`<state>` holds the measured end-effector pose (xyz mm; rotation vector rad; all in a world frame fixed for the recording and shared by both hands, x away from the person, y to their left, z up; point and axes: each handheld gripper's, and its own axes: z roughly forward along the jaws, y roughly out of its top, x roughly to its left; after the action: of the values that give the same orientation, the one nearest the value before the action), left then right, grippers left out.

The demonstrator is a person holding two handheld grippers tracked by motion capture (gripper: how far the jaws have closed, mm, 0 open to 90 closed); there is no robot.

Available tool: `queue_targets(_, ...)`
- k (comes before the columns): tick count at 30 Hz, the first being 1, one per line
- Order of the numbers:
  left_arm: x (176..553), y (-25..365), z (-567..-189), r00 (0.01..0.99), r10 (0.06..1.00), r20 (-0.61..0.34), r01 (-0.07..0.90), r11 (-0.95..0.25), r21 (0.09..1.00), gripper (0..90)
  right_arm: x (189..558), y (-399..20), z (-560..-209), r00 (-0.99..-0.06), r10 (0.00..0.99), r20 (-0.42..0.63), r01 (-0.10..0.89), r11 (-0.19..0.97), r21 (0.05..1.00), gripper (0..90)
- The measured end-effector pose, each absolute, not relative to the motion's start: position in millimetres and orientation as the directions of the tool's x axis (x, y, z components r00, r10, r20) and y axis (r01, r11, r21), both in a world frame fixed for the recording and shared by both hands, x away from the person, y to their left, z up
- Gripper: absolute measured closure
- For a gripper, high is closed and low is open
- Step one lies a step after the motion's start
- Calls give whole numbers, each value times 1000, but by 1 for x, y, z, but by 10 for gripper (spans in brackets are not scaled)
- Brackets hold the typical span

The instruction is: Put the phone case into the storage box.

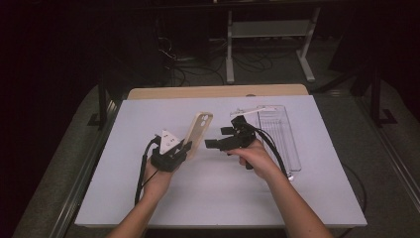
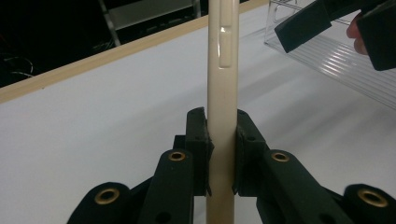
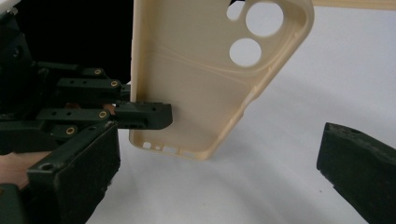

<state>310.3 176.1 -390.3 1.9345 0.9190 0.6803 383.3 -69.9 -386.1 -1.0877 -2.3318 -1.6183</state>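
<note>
The phone case (image 2: 223, 93) runs off the top edge in the left gripper view, its lower edge hidden between the left gripper (image 2: 223, 154) pads.

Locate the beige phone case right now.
The phone case is held up off the white table, left of centre in the high view, clamped near its bottom end by the left gripper, with the open right gripper just beside it.

A dim lab or recording room: a white-topped counter (image 1: 148, 198) stands on grey carpet, with tangled cables (image 1: 198, 64) and a metal equipment stand (image 1: 270, 29) behind it.
</note>
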Motion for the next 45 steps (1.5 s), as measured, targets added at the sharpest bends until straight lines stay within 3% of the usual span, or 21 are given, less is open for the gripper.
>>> queue_targets(45, 295, 143, -398, 601, 794, 97, 299, -336, 893, 791, 386, -56, -400, -673, 469, 571, 671, 63, 739, 0)
